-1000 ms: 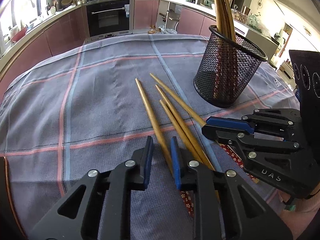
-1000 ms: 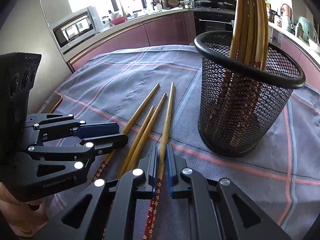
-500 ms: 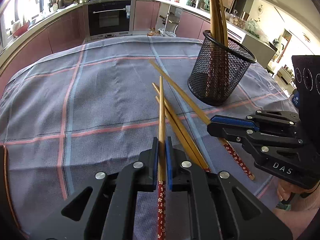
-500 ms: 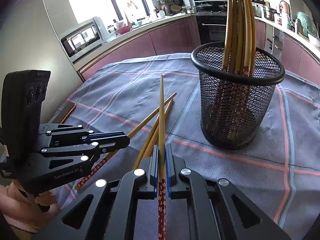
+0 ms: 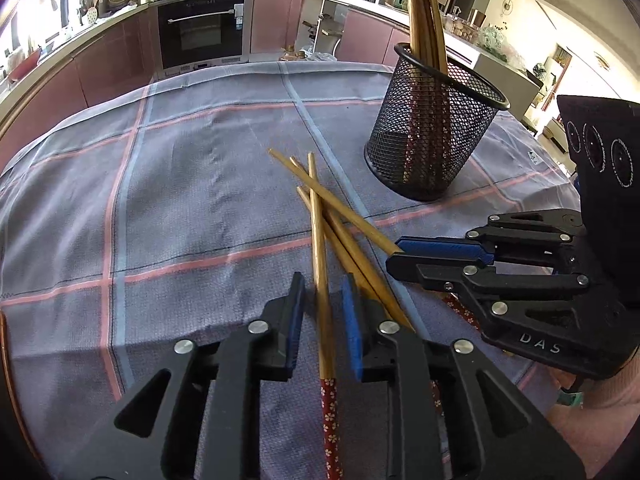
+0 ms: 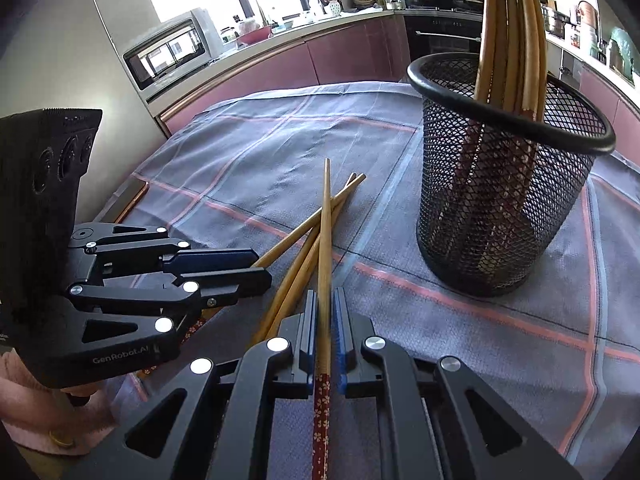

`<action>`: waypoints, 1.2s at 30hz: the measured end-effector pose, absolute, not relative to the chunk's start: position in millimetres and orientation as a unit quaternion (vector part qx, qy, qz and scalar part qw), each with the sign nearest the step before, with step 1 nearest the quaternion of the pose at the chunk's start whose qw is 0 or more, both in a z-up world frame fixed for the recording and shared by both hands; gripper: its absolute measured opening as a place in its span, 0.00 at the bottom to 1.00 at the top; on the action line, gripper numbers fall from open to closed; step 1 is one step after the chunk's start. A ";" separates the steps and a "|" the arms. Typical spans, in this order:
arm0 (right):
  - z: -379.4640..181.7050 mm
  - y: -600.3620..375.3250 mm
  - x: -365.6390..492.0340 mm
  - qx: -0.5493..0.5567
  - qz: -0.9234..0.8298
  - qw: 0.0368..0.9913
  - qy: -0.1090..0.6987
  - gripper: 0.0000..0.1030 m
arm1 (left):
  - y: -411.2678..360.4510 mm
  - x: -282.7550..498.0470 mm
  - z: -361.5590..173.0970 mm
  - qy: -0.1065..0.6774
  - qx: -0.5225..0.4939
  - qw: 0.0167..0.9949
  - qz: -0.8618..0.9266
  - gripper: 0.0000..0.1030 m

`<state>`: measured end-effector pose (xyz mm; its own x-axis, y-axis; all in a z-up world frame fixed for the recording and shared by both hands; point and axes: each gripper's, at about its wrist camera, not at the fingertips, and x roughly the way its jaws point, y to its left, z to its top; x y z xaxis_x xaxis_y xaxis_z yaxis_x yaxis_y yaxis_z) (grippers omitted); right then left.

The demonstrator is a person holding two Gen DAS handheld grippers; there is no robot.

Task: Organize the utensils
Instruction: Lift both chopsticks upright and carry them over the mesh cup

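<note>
Jaws of the left gripper (image 5: 322, 306) have just been opening and stand apart around a chopstick (image 5: 320, 264) without pressing it; the right gripper (image 6: 323, 320), angled down toward the checked tablecloth (image 6: 248, 168), pinches another chopstick (image 6: 325, 248), tip pointing away, beside the mesh holder (image 6: 504, 208).

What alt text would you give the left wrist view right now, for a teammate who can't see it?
The left claw, which has just been opening, stands open around a chopstick whose tip lies across three other chopsticks on a grey checked cloth. The right claw sits closed at the right. Beyond stands a black mesh holder already holding upright chopsticks.
</note>
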<state>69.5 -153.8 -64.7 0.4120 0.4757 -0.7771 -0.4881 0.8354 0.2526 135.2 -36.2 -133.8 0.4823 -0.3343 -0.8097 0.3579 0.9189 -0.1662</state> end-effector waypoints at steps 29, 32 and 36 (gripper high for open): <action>-3.3 -196.0 52.1 0.026 0.292 0.882 0.369 0.06 | -30.4 121.0 -65.5 0.399 -0.023 0.882 -0.250 0.07; 6.0 -204.3 50.9 0.035 0.288 0.889 0.355 0.06 | -27.0 116.2 -50.5 0.385 -0.033 0.883 -0.268 0.07; 15.6 -214.8 50.0 0.046 0.282 0.896 0.339 0.06 | -24.7 112.9 -35.5 0.369 -0.041 0.886 -0.276 0.07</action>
